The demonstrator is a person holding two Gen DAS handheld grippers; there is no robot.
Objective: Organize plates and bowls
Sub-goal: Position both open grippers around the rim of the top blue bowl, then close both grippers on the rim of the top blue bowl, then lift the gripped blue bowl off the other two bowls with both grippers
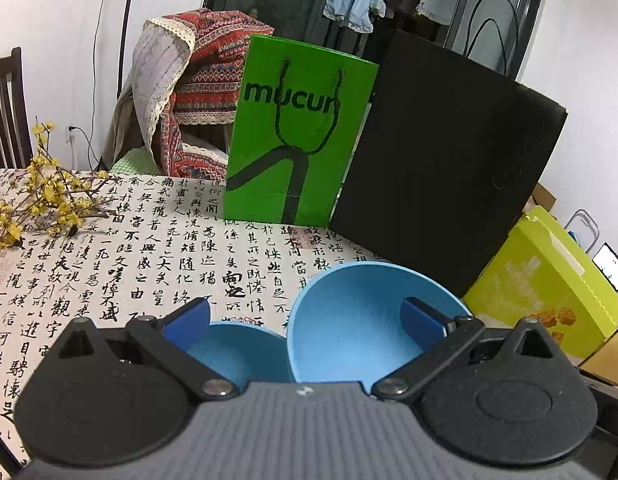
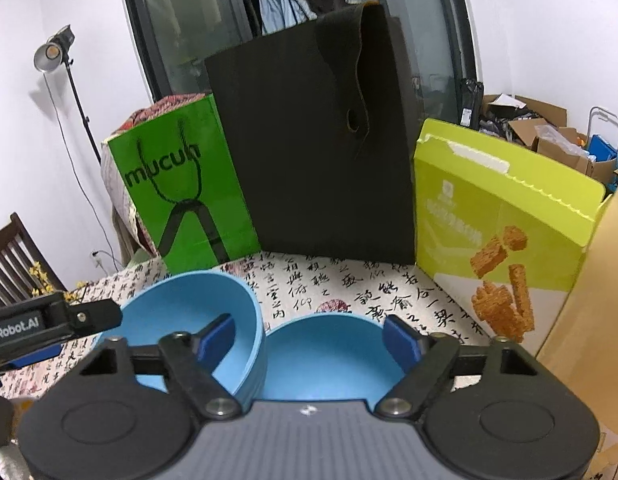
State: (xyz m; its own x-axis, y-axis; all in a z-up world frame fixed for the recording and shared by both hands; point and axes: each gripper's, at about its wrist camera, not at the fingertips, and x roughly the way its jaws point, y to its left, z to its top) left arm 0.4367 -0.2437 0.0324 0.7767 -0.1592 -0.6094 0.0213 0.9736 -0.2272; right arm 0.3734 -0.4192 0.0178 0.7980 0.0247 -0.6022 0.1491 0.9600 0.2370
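Two light-blue bowls sit side by side on the calligraphy-print tablecloth (image 1: 149,248), rims touching or nearly so. Left wrist view: near bowl (image 1: 245,348) low between the fingers, taller bowl (image 1: 361,320) to its right. Right wrist view: taller bowl (image 2: 201,320) left, lower bowl (image 2: 329,352) right.

Left gripper (image 1: 307,316) jaws spread wide, straddling both bowls; pads clear of them as far as I can tell. Right gripper (image 2: 309,338) jaws spread too, left pad inside the taller bowl, right pad over the lower bowl's rim; nothing pinched.

Behind: green paper bag (image 2: 185,188), black bag (image 2: 317,152), yellow-green snack box (image 2: 501,208). Yellow flower twigs (image 1: 41,200) at table's left.
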